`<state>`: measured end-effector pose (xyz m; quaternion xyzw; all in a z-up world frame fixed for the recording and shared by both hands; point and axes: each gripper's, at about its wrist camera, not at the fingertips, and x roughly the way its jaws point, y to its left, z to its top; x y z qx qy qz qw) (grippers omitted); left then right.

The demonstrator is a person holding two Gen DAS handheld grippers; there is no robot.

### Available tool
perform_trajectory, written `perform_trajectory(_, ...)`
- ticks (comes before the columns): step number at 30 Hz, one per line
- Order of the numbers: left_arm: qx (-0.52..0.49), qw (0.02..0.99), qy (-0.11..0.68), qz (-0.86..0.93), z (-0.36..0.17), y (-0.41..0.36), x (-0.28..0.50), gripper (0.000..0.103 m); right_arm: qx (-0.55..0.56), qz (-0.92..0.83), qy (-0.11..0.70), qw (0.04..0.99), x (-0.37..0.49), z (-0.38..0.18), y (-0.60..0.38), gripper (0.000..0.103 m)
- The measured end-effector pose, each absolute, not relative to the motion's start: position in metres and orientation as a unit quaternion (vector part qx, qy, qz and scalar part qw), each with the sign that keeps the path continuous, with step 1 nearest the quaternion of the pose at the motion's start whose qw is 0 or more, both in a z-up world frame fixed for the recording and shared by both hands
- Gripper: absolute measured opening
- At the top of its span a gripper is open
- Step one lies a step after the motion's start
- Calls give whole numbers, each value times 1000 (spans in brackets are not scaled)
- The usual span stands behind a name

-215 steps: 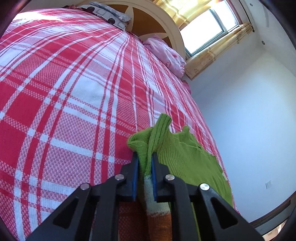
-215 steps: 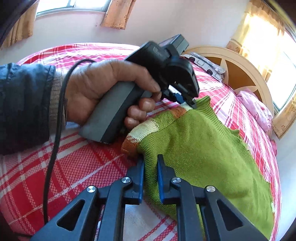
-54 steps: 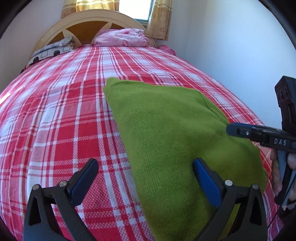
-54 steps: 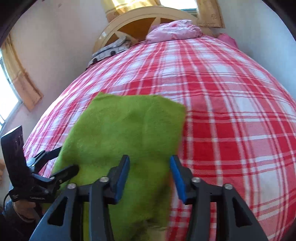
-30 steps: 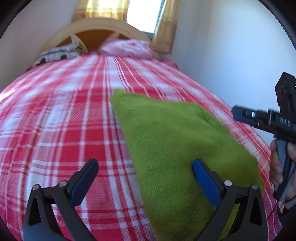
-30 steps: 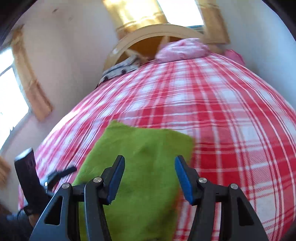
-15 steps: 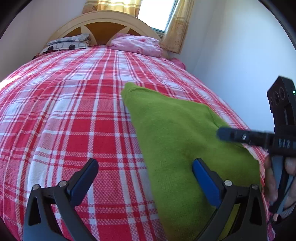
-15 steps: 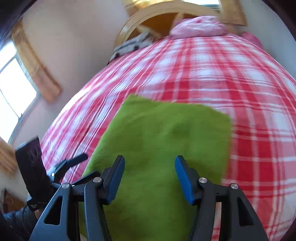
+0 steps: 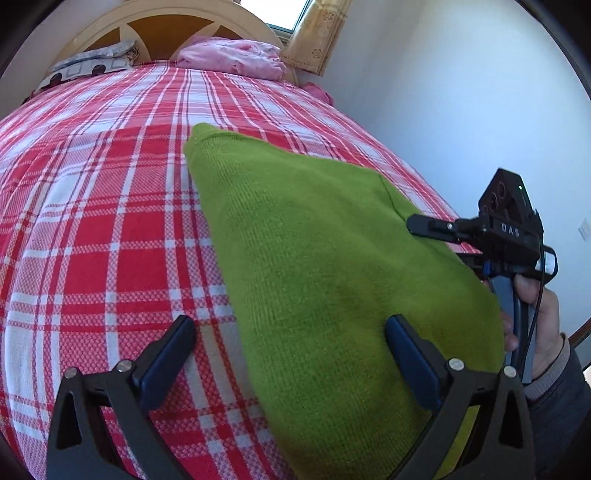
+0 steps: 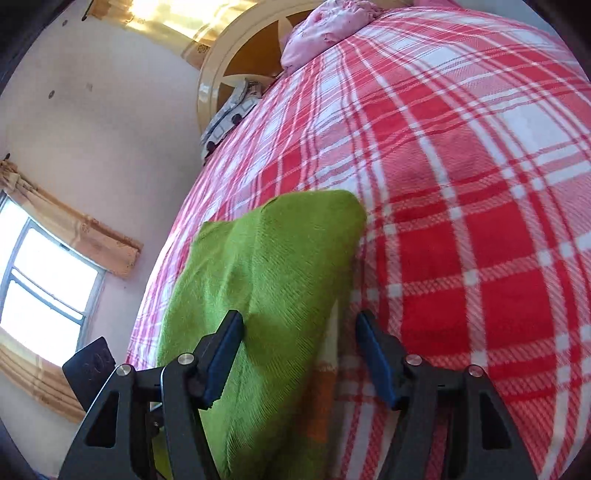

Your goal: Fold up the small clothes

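Left wrist view. The left gripper (image 9: 288, 354) has its jaws spread wide, nothing between the pads. The folded green sweater (image 9: 332, 258) lies flat on the bed (image 9: 92, 221), which has a red and white plaid cover. The sweater's left edge runs forward from between the jaws; the right pad sits over the knit, the left pad over bare plaid. Whether either pad touches the cloth cannot be told. The sweater's near end is cut off by the frame bottom and partly hidden by the right finger. Ahead and right of the jaws, the right gripper (image 9: 424, 226) shows side-on at the sweater's far-right edge; only one finger reads clearly, the other is hidden behind the knit. A hand (image 9: 535, 325) with a grey cuff holds its handle, partly behind the sweater. Far ahead: a pink pillow (image 9: 229, 59) and a grey patterned pillow (image 9: 92, 62) against the headboard (image 9: 166, 22), whose top is cut off.

Right wrist view. The right gripper (image 10: 299, 347) has its jaws parted about halfway, gripping nothing. The green sweater (image 10: 266, 277) lies between and left of them; its right edge, with a pale and orange band, falls inside the gap. Contact of the left pad with the knit cannot be judged. The image is slightly blurred. Low left of the jaws, a black block (image 10: 92, 365) is mostly hidden; likely the other tool, not certain.
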<state>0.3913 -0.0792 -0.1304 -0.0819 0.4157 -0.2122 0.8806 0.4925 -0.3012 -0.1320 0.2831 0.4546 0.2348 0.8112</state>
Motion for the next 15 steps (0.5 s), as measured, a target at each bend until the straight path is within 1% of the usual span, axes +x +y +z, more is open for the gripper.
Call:
perform_trajectory(1, -78, 881, 415, -212, -130, -81, 391, 103, 283, 245, 455, 808, 495, -134, -299, 47)
perform_trajectory(2, -75, 882, 414, -212, -130, -83, 391, 103, 287, 252, 454, 805, 497, -138, -298, 44)
perform_trajectory(3, -73, 882, 412, -216, -129, -83, 390, 100, 294, 256, 451, 803, 491, -138, -300, 40)
perform_trajectory(4, -72, 882, 409, -222, -129, -84, 389, 93, 305, 261, 450, 798, 492, -141, -303, 37)
perform_trajectory(6, -62, 883, 402, -233, -126, -86, 385, 85, 314, 265, 448, 794, 490, -143, -308, 35)
perform_trajectory(8, -34, 891, 396, -219, -123, -93, 379, 85, 295, 256, 444, 806, 488, -141, -303, 34)
perform_trajectory(11, 4, 901, 383, -203, -119, -104, 373, 82, 275, 247, 438, 819, 483, -137, -298, 34)
perform_trajectory(15, 20, 905, 374, -203, -116, -106, 372, 73, 264, 238, 433, 828, 477, -135, -296, 33)
